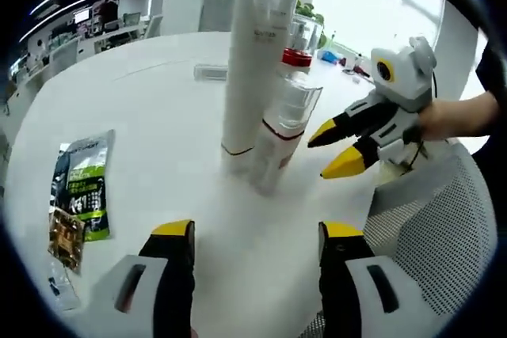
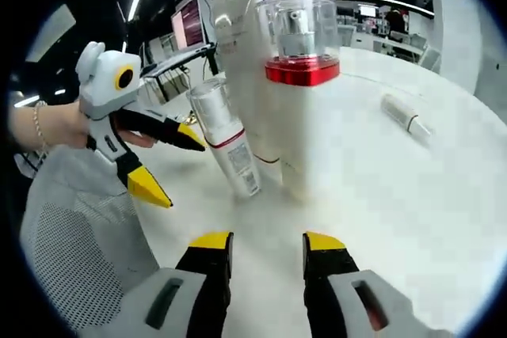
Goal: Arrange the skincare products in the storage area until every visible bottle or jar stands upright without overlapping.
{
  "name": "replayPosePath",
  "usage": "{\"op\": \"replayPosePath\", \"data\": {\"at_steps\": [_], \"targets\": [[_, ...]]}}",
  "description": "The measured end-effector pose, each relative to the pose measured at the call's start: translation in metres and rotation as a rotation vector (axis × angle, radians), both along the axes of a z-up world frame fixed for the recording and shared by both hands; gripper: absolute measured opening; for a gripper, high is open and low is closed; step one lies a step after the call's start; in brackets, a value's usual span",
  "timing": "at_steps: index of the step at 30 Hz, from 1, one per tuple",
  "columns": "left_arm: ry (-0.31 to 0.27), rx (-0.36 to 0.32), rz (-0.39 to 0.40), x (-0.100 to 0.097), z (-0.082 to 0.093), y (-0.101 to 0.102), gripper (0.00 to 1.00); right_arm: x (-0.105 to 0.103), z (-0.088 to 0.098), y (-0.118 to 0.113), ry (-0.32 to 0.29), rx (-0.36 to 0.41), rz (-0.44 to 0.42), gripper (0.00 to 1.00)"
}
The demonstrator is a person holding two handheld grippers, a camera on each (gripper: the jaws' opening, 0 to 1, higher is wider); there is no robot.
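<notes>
Three skincare products stand close together on the white table (image 1: 158, 116). A tall white tube (image 1: 249, 69) (image 2: 242, 45) is upright. Beside it stands a white bottle with a red collar and clear cap (image 1: 298, 57) (image 2: 305, 93). A small bottle with a silver cap and red band (image 1: 273, 156) (image 2: 230, 148) tilts against them. My left gripper (image 1: 257, 235) (image 2: 162, 162) is open, short of the group. My right gripper (image 2: 265, 247) (image 1: 339, 148), held by a hand, is also open with nothing in it, and points at the bottles from the other side.
A small white tube (image 2: 404, 116) (image 1: 210, 73) lies flat on the table behind the group. A green sachet (image 1: 83, 184) and a brown packet (image 1: 67, 235) lie to the left. A grey mesh chair back (image 1: 444, 219) (image 2: 71, 227) stands at the table edge.
</notes>
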State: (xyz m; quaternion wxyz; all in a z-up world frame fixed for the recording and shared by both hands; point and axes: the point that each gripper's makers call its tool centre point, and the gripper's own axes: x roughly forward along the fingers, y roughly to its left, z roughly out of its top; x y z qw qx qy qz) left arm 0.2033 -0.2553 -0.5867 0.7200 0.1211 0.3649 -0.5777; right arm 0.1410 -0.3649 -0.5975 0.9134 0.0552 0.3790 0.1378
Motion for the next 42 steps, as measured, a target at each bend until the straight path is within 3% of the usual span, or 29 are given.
{"op": "replayPosePath", "data": {"at_steps": [6, 10, 14, 19, 23, 28, 35, 38, 42], "targets": [[0.022, -0.036, 0.083, 0.005, 0.012, 0.015, 0.68, -0.008, 0.005, -0.003, -0.018, 0.028, -0.007, 0.50], [0.026, -0.013, 0.121, 0.013, 0.006, 0.038, 0.72, -0.017, 0.007, -0.009, -0.024, 0.052, -0.025, 0.55], [0.040, -0.018, 0.171, 0.013, 0.011, 0.053, 0.77, -0.027, 0.004, -0.017, -0.013, 0.059, -0.054, 0.57], [0.066, -0.076, 0.224, 0.019, 0.022, 0.066, 0.92, -0.035, 0.004, -0.027, -0.015, 0.071, -0.089, 0.62], [0.097, -0.125, 0.254, 0.021, 0.029, 0.074, 0.96, -0.042, 0.007, -0.032, -0.019, 0.085, -0.115, 0.67], [0.111, -0.160, 0.256, 0.013, 0.038, 0.077, 0.99, -0.045, 0.015, -0.039, -0.047, 0.112, -0.148, 0.75], [0.097, -0.120, 0.223, 0.002, 0.026, 0.088, 0.99, -0.046, 0.021, -0.045, -0.083, 0.134, -0.161, 0.89], [0.092, -0.122, 0.205, 0.001, 0.030, 0.085, 0.99, -0.045, 0.023, -0.045, -0.091, 0.146, -0.159, 1.00], [0.092, -0.148, 0.206, -0.001, 0.034, 0.078, 0.99, -0.042, 0.024, -0.049, -0.090, 0.155, -0.153, 0.99]]}}
